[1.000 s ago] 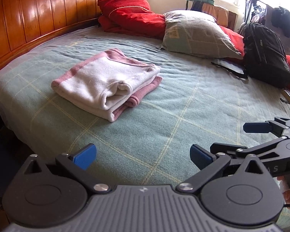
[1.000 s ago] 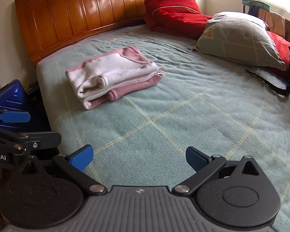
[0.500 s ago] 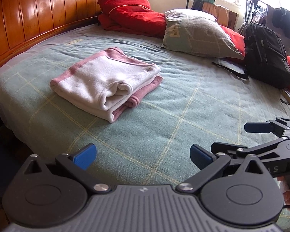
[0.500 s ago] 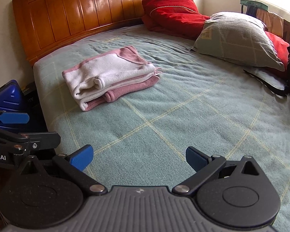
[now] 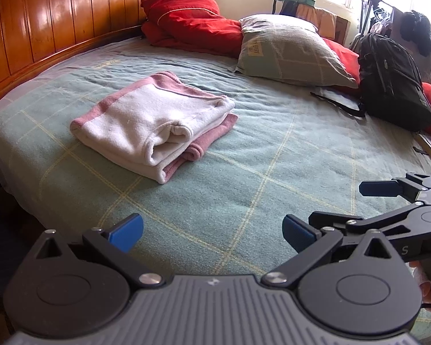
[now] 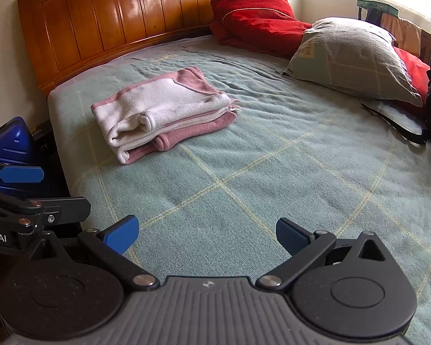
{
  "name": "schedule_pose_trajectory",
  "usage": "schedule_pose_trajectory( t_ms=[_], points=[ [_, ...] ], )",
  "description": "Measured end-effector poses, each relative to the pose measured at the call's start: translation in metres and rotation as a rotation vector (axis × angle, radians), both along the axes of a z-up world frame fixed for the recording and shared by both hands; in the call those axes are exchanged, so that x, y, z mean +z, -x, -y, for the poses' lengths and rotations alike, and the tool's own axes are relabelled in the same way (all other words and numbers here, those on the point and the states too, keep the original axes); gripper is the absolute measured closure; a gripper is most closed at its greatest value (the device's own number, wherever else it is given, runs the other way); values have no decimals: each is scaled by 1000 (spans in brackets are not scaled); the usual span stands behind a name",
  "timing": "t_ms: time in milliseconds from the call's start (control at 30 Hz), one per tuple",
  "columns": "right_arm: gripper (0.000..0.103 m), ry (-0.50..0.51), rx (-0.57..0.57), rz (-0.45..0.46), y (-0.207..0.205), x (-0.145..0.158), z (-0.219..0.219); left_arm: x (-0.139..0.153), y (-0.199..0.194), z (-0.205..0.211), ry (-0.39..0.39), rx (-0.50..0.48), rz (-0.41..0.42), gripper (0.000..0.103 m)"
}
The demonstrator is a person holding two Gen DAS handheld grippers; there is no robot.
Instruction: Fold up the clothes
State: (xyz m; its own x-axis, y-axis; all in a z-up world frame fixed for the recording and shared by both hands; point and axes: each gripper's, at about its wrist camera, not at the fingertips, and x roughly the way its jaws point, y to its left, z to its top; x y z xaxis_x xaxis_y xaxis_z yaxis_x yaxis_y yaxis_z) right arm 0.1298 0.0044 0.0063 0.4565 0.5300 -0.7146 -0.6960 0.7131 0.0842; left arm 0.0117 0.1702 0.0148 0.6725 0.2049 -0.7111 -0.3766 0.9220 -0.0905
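A folded white and pink garment [image 5: 155, 120] lies on the green checked bedspread [image 5: 258, 166], toward the wooden headboard; the right wrist view shows the same garment [image 6: 163, 112] as a neat stack. My left gripper [image 5: 212, 231] is open and holds nothing, well short of the garment near the bed's front edge. My right gripper [image 6: 205, 234] is open too, with bare bedspread [image 6: 244, 172] between its fingers. Each gripper appears at the side of the other's view: the right one [image 5: 388, 198] and the left one [image 6: 23, 184].
Red bedding [image 5: 186, 26] and a grey-green pillow [image 5: 293, 49] lie at the far side. A black backpack [image 5: 393, 77] sits at the right, its strap [image 5: 339, 105] trailing on the bed. A wooden headboard [image 6: 123, 20] runs behind. A blue case [image 6: 10, 141] stands beside the bed.
Both grippers drifted slightly, so the garment sits a little further left in view. Both stay open and the garment has not moved.
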Motion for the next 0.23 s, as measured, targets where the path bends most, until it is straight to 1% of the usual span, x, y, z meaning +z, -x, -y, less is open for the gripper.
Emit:
schedule_pose_trajectory(
  t_ms=[233],
  points=[
    [0,7,2,2,0,0,-2,-1,1,-1,5,-3,1,1]
  ],
)
